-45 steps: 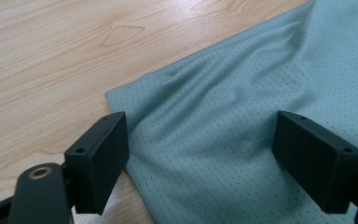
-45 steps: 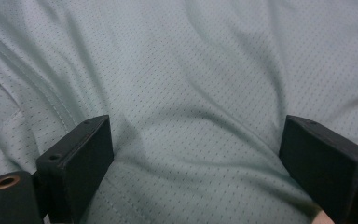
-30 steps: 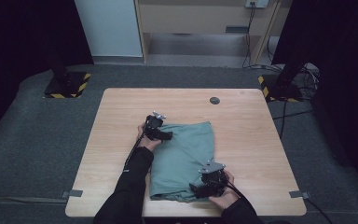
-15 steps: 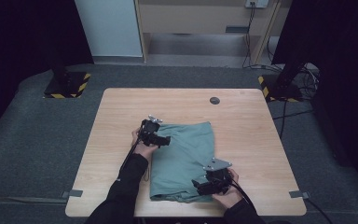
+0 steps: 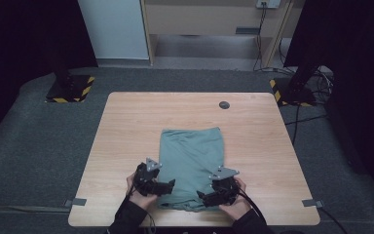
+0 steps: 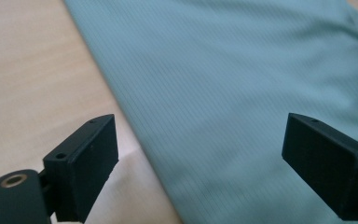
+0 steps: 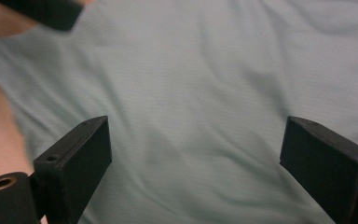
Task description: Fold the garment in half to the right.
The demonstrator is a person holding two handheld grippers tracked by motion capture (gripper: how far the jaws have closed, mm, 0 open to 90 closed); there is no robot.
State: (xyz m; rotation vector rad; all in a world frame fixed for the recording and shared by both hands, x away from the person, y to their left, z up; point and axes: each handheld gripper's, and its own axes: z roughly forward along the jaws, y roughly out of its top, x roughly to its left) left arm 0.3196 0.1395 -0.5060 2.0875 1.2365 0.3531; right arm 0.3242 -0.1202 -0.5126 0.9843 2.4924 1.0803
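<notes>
A folded grey-green cloth (image 5: 191,161) lies flat on the wooden table (image 5: 126,122), reaching down to its near edge. My left gripper (image 5: 168,185) sits at the cloth's near left corner. In the left gripper view (image 6: 205,163) its jaws stand wide apart and have just been opening; the cloth (image 6: 237,70) and its straight left edge lie under them, unpinched. My right gripper (image 5: 202,197) is at the near right corner, open (image 7: 196,163) over the rumpled cloth (image 7: 191,70), gripping nothing. A dark part of the left gripper (image 7: 42,11) shows at that view's top left.
A small dark round disc (image 5: 224,105) sits near the table's far edge. Two black stands with yellow-striped bases (image 5: 70,87) (image 5: 292,90) flank the table on the grey carpet. Cables (image 5: 316,117) trail on the right. Bare wood surrounds the cloth on both sides.
My left gripper has come back from the cloth's far left corner to its near left corner. The cloth's far edge now lies flat. The right gripper has stayed put.
</notes>
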